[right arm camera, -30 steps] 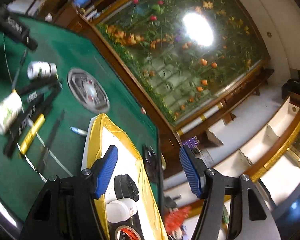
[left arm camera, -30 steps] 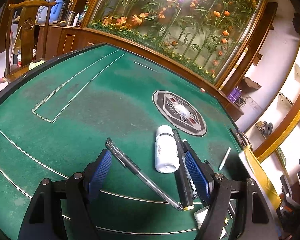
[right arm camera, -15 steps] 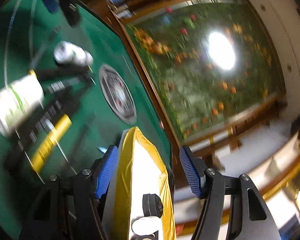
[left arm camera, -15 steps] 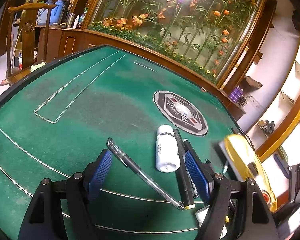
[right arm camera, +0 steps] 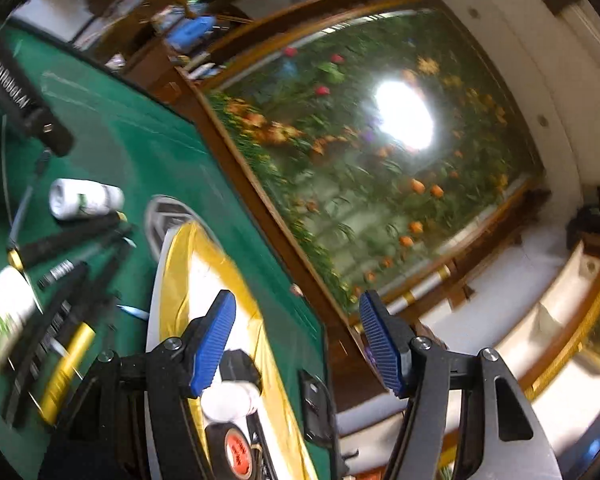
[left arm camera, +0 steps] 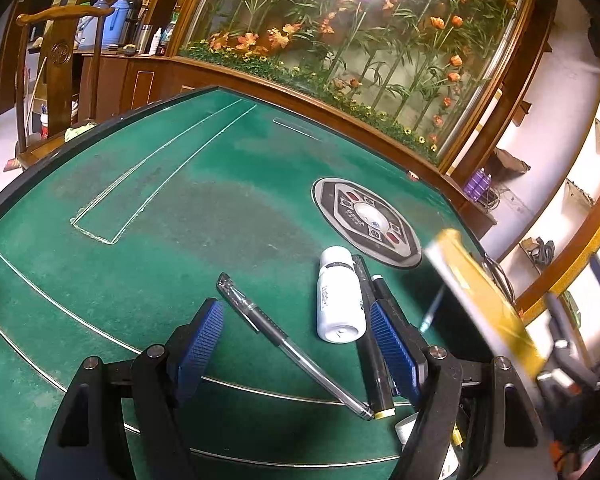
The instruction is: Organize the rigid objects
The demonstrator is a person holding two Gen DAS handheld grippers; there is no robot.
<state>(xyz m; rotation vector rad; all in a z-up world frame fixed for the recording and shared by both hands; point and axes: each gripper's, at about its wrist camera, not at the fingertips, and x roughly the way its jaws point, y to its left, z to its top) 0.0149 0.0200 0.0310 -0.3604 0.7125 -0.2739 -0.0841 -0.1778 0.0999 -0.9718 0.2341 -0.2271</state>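
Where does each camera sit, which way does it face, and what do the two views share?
Left wrist: on the left gripper, angled down at the green felt table; its blue-padded fingers flank a clear ballpoint pen.
Right wrist: on the right gripper, facing level across the table's edge toward the flower mural; open jaws show.
Shared: the white plastic bottle, the yellow-lined tray.

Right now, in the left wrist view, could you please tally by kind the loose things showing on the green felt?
White bottles: 2 (one in full, one mostly hidden behind the gripper)
Clear pens: 1
Black pens: 2
Blue-tipped pens: 1
Total: 6
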